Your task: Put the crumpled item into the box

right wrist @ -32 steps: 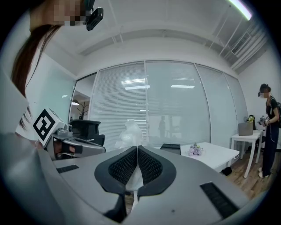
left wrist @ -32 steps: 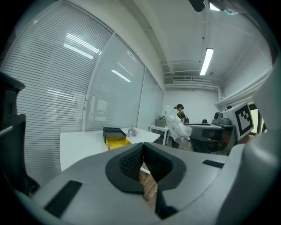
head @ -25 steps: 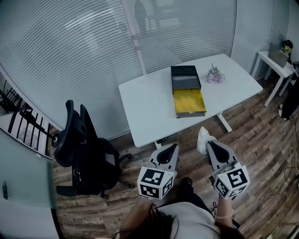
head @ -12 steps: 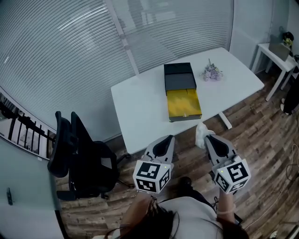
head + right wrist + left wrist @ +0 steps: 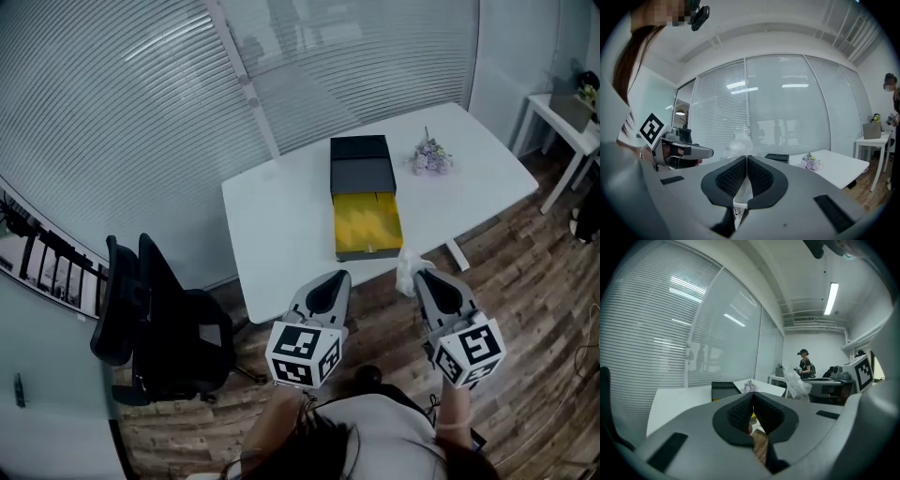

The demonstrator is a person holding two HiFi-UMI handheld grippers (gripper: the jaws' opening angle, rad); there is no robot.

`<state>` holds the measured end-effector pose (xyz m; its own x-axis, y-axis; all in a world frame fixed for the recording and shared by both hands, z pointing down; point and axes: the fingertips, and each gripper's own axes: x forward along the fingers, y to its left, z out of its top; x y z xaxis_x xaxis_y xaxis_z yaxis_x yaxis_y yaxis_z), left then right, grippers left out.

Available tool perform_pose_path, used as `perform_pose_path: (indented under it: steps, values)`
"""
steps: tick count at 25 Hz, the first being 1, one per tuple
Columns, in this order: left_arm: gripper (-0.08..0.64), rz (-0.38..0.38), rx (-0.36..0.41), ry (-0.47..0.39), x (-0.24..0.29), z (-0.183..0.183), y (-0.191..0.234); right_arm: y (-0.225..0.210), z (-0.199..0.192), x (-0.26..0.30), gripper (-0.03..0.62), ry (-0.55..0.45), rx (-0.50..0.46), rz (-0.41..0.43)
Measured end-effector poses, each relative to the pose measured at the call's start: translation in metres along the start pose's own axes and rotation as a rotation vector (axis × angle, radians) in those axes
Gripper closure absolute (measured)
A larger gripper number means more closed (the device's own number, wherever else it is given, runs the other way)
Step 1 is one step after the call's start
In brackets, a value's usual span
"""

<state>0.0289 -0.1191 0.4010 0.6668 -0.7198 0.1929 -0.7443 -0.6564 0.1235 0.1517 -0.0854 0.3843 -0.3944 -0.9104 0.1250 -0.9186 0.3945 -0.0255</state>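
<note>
Crumpled bag (image 5: pixel 407 269) clamped in the right gripper (image 5: pixel 427 281), not yet in the box (image 5: pixel 367 223).

Head view: both grippers held over the wood floor (image 5: pixel 525 309), at 6 o'clock of the white table (image 5: pixel 281 220); open box on the table, yellow inside, black lid at its 12 o'clock, flowers (image 5: pixel 430 157) at its 2 o'clock; bag at 5 o'clock of the box, by the table's near edge; left gripper (image 5: pixel 330 284) at 7 o'clock. Left gripper view: jaws pressed together on nothing, bag off at 2 o'clock. Right gripper view: jaws clenched on the white bag, crumpled top poking above them at 12 o'clock; box and flowers beyond at 3 o'clock.
</note>
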Motion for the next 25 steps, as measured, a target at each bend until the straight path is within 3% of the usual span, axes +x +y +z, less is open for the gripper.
perform_pose_path:
  steps: [16,25]
  values:
    - [0.541,0.045,-0.01,0.046,0.037,-0.005,0.006,-0.036,-0.007,0.041,0.56,0.024,0.002,0.059]
    - [0.541,0.033,-0.009,0.049,0.056,0.002,0.02,-0.043,-0.003,0.069,0.56,0.031,-0.005,0.063]
